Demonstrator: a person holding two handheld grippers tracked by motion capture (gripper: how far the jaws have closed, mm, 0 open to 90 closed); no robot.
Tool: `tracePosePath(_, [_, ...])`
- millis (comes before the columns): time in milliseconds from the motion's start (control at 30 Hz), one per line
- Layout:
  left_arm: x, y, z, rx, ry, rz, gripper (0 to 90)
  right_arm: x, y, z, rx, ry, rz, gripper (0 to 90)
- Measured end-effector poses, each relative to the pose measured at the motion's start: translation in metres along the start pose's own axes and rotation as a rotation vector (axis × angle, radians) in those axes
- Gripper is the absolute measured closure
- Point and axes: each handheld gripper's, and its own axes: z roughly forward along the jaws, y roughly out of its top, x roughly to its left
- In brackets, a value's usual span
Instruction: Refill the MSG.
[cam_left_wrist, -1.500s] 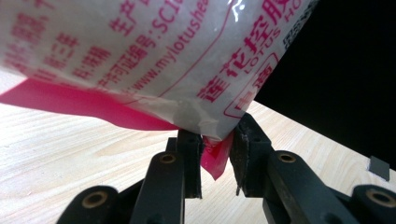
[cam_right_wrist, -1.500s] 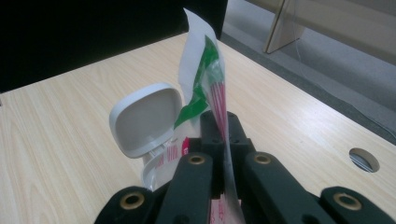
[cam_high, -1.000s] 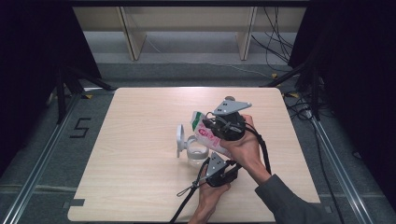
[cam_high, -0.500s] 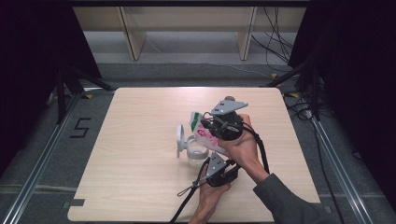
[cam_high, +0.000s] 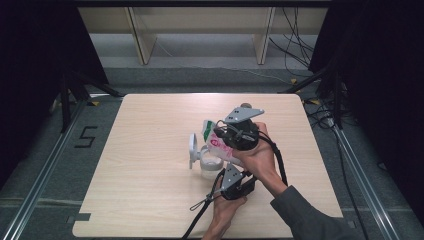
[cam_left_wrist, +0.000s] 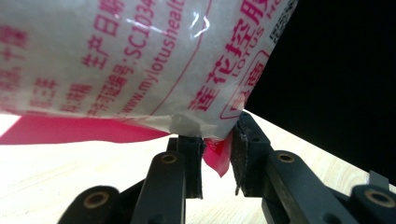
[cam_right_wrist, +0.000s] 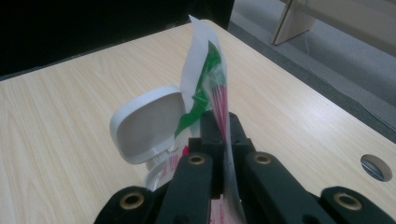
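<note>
Pouch (cam_high: 218, 142) of white plastic with pink print and a green corner hangs tilted over the middle of the table (cam_high: 140, 150), its green end pointing far and left, just above a clear container (cam_high: 209, 167). Against the frames from a second and half a second ago, almost nothing differs: pouch, container and both hands sit in the same spots, and only the right gripper's grey plate looks turned a touch.

Going down in size, the table is pale wood with a round hole near its right edge in the right gripper view. The right gripper (cam_high: 235, 136) sits over the pouch at the centre; in the right gripper view its jaws are pressed together on the pouch's thin edge (cam_right_wrist: 219, 107), which stands up between them. The left gripper (cam_high: 227, 182) is nearer, below the pouch; in the left gripper view its jaws are clamped on the pouch's pink bottom corner (cam_left_wrist: 215, 154).

The clear container stands on the table under the pouch, and something whitish seems to lie in its bottom, though I cannot tell what. Its white hinged lid (cam_high: 193, 149) is flipped open to the left, standing upright.
</note>
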Motion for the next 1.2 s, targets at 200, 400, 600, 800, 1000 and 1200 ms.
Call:
tracePosePath(200, [0.0007,0.0002,0.0007,0.0,-0.007,-0.006,74.7,-0.0012,0.0011,0.0008,-0.009,-0.013,-0.012,90.0])
tracePosePath(400, [0.0004,0.0001,0.0012,-0.003,-0.007,-0.012,74.7,0.0004,0.0003,0.0022,-0.003,-0.007,0.009,90.0])
tracePosePath(600, [-0.0008,0.0003,0.0013,-0.003,-0.004,-0.003,74.7,0.0004,0.0,0.0041,-0.016,-0.015,0.005,90.0])
tracePosePath(800, [-0.0007,0.0001,0.0021,-0.008,-0.006,-0.003,74.7,0.0001,0.0015,0.0059,0.014,-0.002,-0.005,90.0])
tracePosePath(1000, [-0.0005,0.0002,0.0019,-0.01,-0.008,-0.001,74.8,0.0002,0.0019,0.0072,0.0,-0.01,0.001,90.0])
tracePosePath(1200, [-0.0022,0.0,0.0025,-0.022,-0.013,-0.009,74.8,-0.0005,0.0026,0.0072,0.016,0.002,0.001,90.0])
